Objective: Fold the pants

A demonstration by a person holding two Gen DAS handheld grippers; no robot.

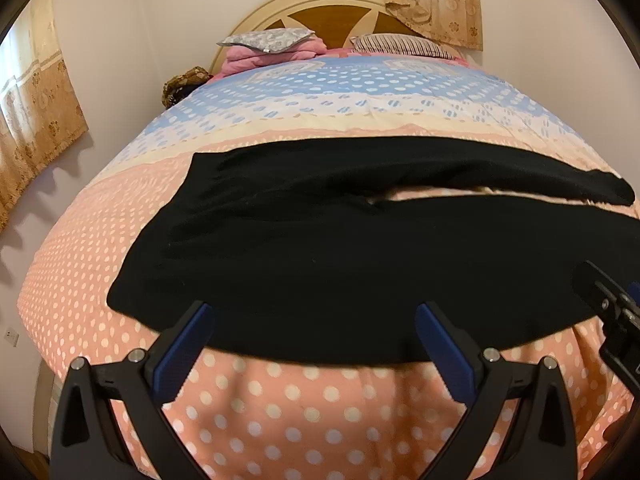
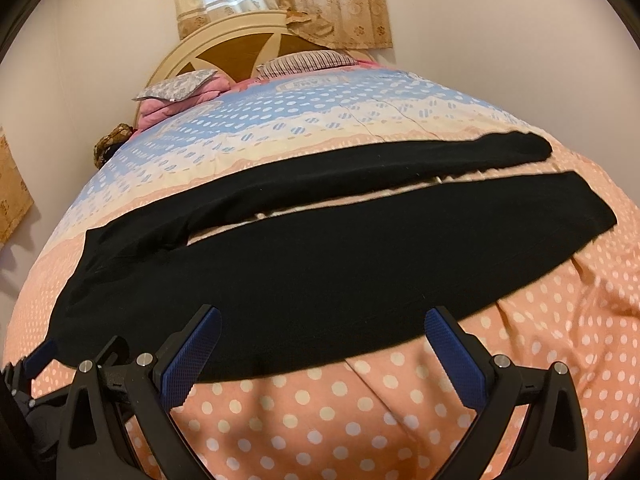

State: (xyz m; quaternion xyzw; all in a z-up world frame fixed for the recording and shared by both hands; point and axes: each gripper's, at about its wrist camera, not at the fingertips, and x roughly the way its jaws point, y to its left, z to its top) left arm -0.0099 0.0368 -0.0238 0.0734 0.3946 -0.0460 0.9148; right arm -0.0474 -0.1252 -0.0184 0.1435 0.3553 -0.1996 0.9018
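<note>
A: What's the biggest thing here?

B: A wide bed covered by a polka-dot quilt [image 1: 304, 396], salmon-pink with white dots near the cameras, then bands of cream and pale blue toward the head. Behind it stands a rounded cream headboard with brown wooden panels [image 1: 320, 20], and beige flowered curtains [image 1: 436, 4] hang over the window above it.

A: And the garment?

B: The black fabric pants [image 1: 320, 256] lie flat and unfolded across the pink part of the quilt. The waist end is on the left and the two legs run off to the right, with a thin strip of quilt showing between them. The near leg's edge lies close to the quilt's front drop.

A: Anything holding other things?

B: No container as such. At the head of the bed, a folded pink blanket [image 1: 264, 56] carries a grey patterned pillow [image 1: 266, 38] on top, and a striped pillow [image 1: 400, 44] lies beside it.

A: The grippers?

B: The left gripper [image 1: 314, 322] hovers at the near edge of the pants, its blue-padded fingers [image 1: 184, 352] spread wide, grasping nothing. The right gripper [image 2: 322, 326] does likewise further along the near leg, fingers wide apart and empty.
</note>
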